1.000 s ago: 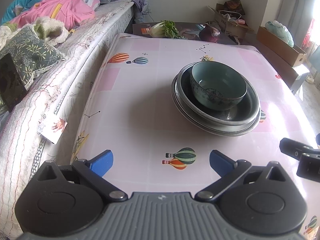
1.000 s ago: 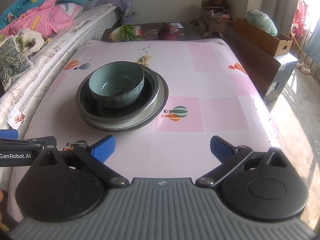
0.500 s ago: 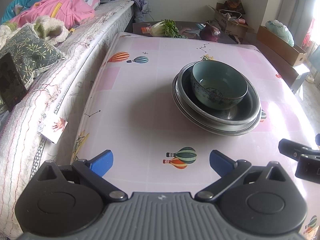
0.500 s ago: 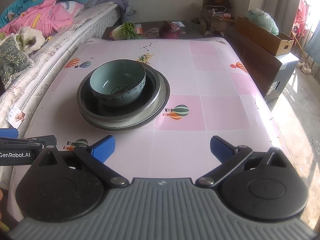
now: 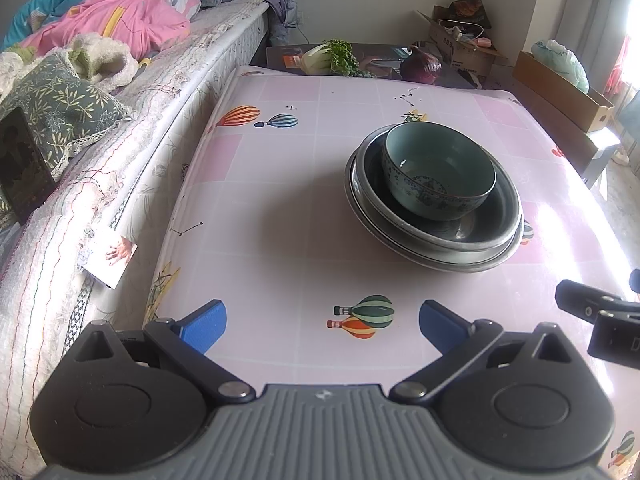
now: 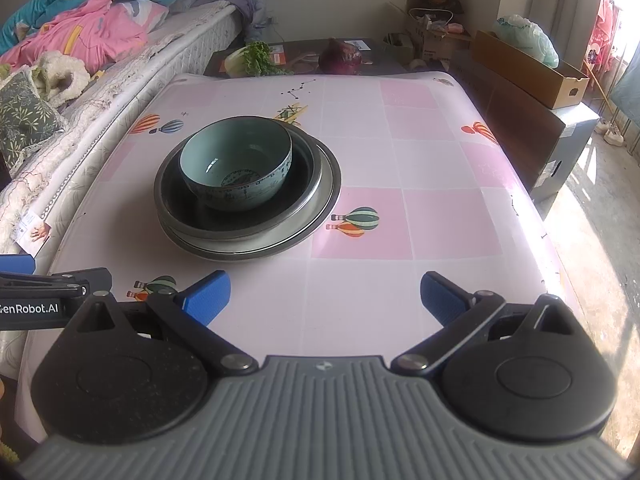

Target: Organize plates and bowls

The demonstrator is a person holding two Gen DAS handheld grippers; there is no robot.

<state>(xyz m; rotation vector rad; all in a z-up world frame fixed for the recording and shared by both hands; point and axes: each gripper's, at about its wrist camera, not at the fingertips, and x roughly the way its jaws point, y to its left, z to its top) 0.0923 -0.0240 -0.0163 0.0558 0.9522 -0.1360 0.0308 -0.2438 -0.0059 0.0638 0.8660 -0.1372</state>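
Note:
A teal bowl [image 5: 438,174] [image 6: 236,168] sits inside a dark metal basin [image 5: 500,222] [image 6: 308,184], which rests on a wider metal plate [image 5: 514,246] [image 6: 330,200], all stacked mid-table. My left gripper [image 5: 322,322] is open and empty, near the table's front edge, left of the stack. My right gripper [image 6: 325,300] is open and empty, near the front edge, right of the stack. Each gripper shows at the edge of the other's view, the right in the left wrist view [image 5: 600,312] and the left in the right wrist view [image 6: 52,292].
The table wears a pink balloon-print cloth [image 5: 304,184] [image 6: 440,184]. A bed with blankets and pillows [image 5: 100,80] runs along the left side. A low table with greens and a red cabbage [image 6: 340,56] stands behind. Cardboard boxes and a cabinet [image 6: 528,76] are at the right.
Both grippers have drifted very slightly; the stack looks a touch lower in the right wrist view. Nothing was grasped or released.

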